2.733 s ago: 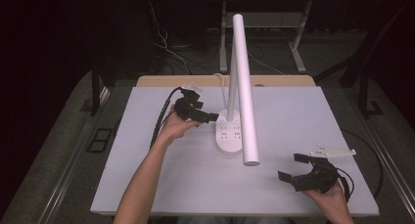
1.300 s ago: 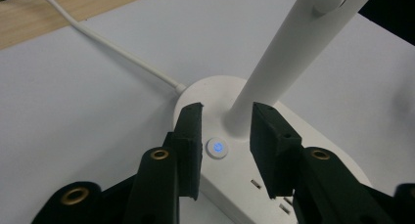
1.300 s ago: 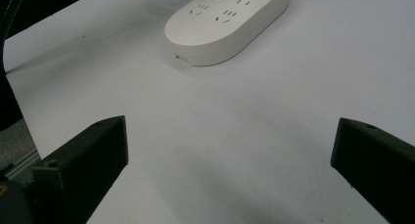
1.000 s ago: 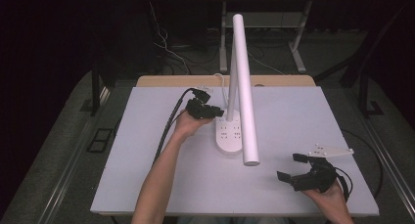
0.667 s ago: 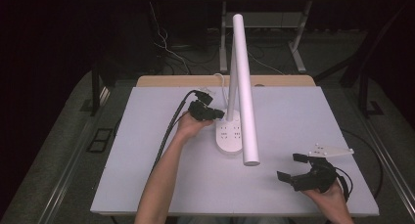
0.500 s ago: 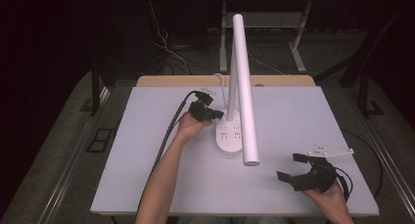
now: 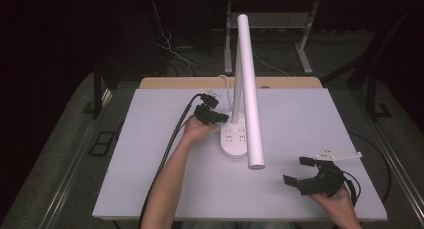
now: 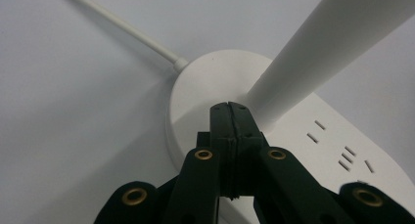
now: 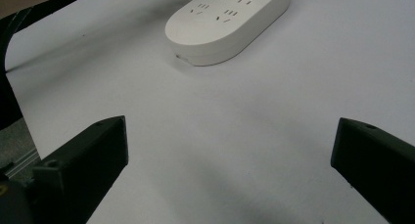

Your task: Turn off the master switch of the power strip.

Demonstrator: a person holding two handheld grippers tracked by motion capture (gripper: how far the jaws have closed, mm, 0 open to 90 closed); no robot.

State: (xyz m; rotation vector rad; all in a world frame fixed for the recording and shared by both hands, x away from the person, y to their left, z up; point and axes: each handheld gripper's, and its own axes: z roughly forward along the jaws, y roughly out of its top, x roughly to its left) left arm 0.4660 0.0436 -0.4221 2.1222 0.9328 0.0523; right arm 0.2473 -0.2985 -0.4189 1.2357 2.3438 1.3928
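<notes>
Left gripper [image 8: 229,106]: black jaws just closed, pressed together with nothing between, tips on the white oval lamp base with socket slots [image 7: 235,137] at the foot of its white tube arm [image 7: 248,89]. Base sits mid-table, 12 o'clock of centre. White tabletop [image 7: 150,154] wide open at 9 and 6 o'clock. Right gripper [image 7: 304,171] at 4 o'clock near the front edge, jaws wide apart, holding nothing.

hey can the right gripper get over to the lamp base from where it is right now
Probably yes. The right gripper sits near the table's front right corner with its jaws wide open, and bare table lies between it and the lamp base. The shut left gripper is at the base's far end, beside the post.
</notes>
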